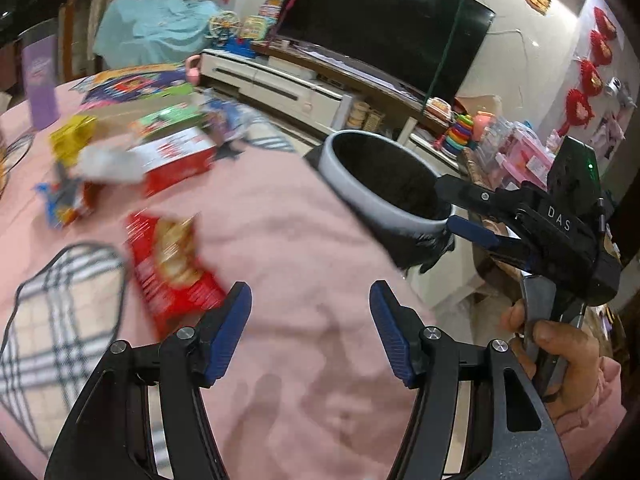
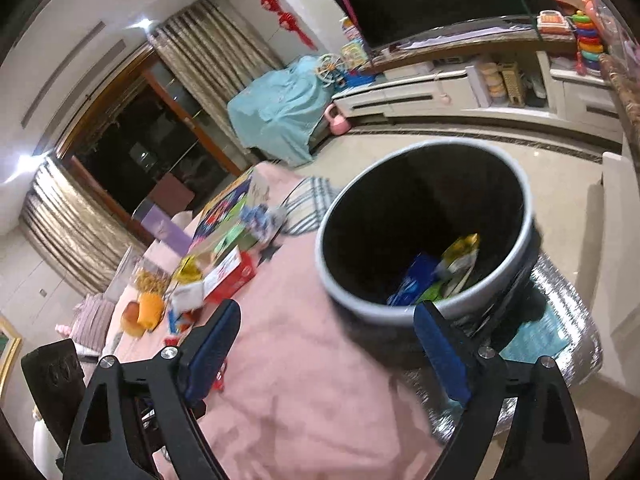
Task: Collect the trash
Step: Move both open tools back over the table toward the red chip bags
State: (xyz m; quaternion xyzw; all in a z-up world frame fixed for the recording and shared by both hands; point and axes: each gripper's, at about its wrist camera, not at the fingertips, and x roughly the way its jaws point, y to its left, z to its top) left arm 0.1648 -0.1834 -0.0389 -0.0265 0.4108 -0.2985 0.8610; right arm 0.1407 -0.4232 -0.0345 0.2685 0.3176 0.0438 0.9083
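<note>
A grey trash bin [image 1: 360, 168] with a black liner stands at the edge of the pink-covered table [image 1: 280, 240]. In the right wrist view the bin [image 2: 400, 304] holds a yellow wrapper [image 2: 462, 254] and a blue wrapper [image 2: 414, 284]. My left gripper [image 1: 310, 320] is open and empty above the pink cloth, just right of a red snack packet [image 1: 168, 264]. My right gripper [image 2: 326, 344] is open and empty at the bin's near rim; it shows in the left wrist view [image 1: 456, 210] with one finger over the rim.
More wrappers and boxes lie at the table's far side: a red and white box [image 1: 176, 158], a yellow packet [image 1: 72, 138], a white crumpled wrapper [image 1: 108, 166], a green box [image 1: 168, 118]. A plaid cloth [image 1: 56, 328] lies at left. A TV stand [image 1: 288, 88] is behind.
</note>
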